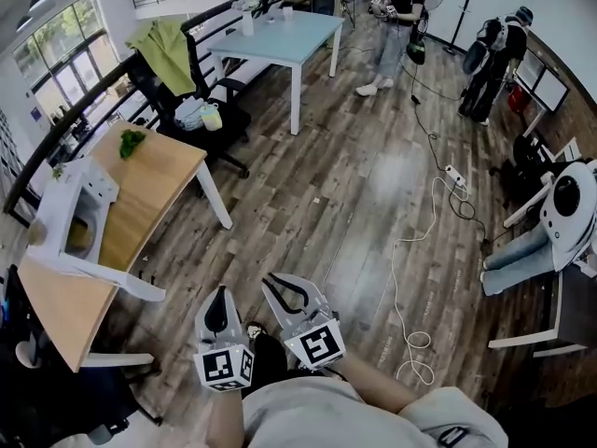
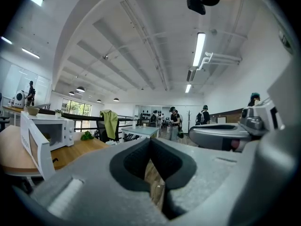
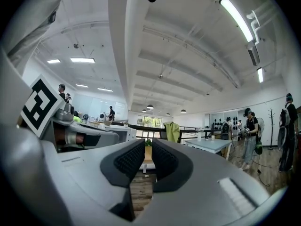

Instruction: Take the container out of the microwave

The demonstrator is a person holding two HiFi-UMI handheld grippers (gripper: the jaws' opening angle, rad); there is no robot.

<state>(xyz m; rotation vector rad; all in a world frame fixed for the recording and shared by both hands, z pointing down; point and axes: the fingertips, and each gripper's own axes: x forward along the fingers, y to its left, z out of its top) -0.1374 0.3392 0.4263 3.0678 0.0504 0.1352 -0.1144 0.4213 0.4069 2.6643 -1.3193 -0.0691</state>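
The white microwave (image 1: pixel 58 203) stands on the wooden table (image 1: pixel 159 180) at the left, its door (image 1: pixel 98 278) swung open; it also shows in the left gripper view (image 2: pixel 52 130). Something pale yellow (image 1: pixel 80 239) lies in its cavity; I cannot tell whether it is the container. Both grippers hang low over the floor, well to the right of the table. My left gripper (image 1: pixel 222 293) (image 2: pixel 151 145) is shut and empty. The jaws of my right gripper (image 1: pixel 282 284) (image 3: pixel 148 150) stand a narrow gap apart with nothing between them.
A green plant (image 1: pixel 131 142) sits on the wooden table. A black chair with a green cloth (image 1: pixel 168 52) and a light blue table (image 1: pixel 280 31) stand farther back. A white cable (image 1: pixel 410 250) runs over the floor. People (image 1: pixel 401 17) stand at the back.
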